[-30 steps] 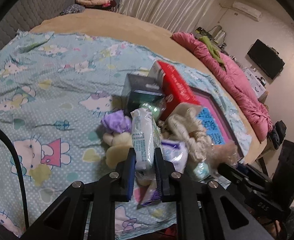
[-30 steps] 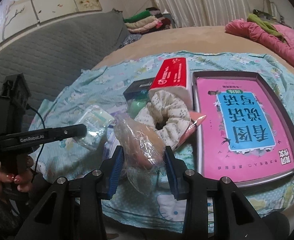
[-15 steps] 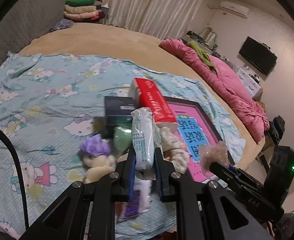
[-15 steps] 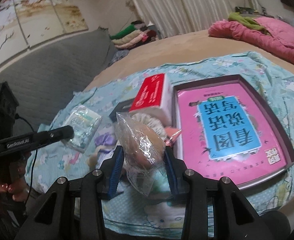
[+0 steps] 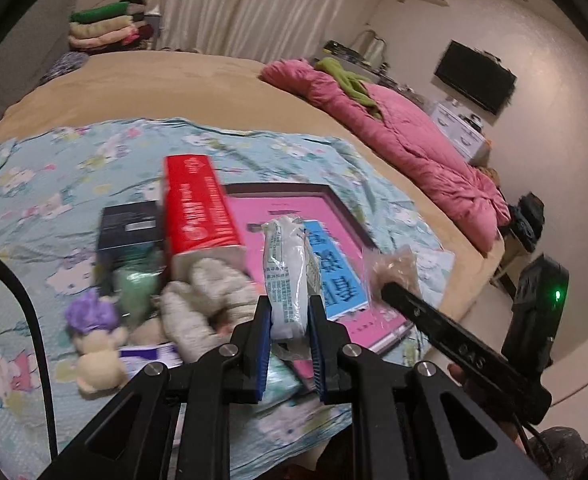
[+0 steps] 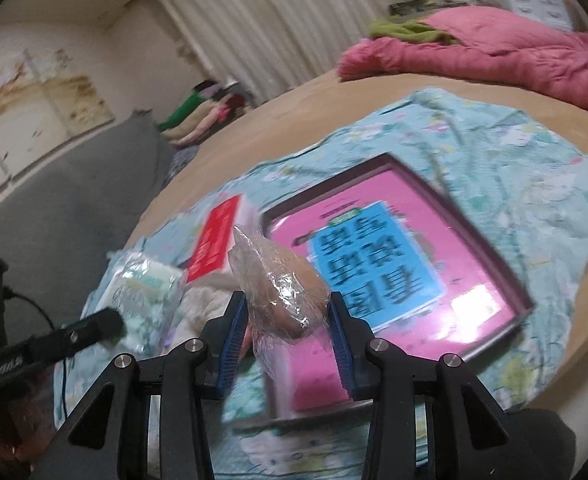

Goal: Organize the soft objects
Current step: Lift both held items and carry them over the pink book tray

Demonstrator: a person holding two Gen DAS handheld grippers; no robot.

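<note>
Round tan bed [image 5: 198,92], cartoon sheet [image 5: 42,184], curtains behind. One pink box [image 6: 377,276], one red carton [image 5: 198,204]. Your left gripper [image 5: 290,312] pinches white pack [image 5: 286,276]; right gripper [image 6: 288,316] pinches wrapped brown lump [image 6: 284,284], both above pile.

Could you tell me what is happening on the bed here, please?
A person holds a two-finger tool in each hand over a pile of items on a cartoon-print sheet. The left tool is shut on a white soft pack; the right tool grips a brownish item wrapped in clear plastic. Both are lifted near a pink box. A red box, a cream scrunchie and a small plush toy lie on the sheet.
</note>
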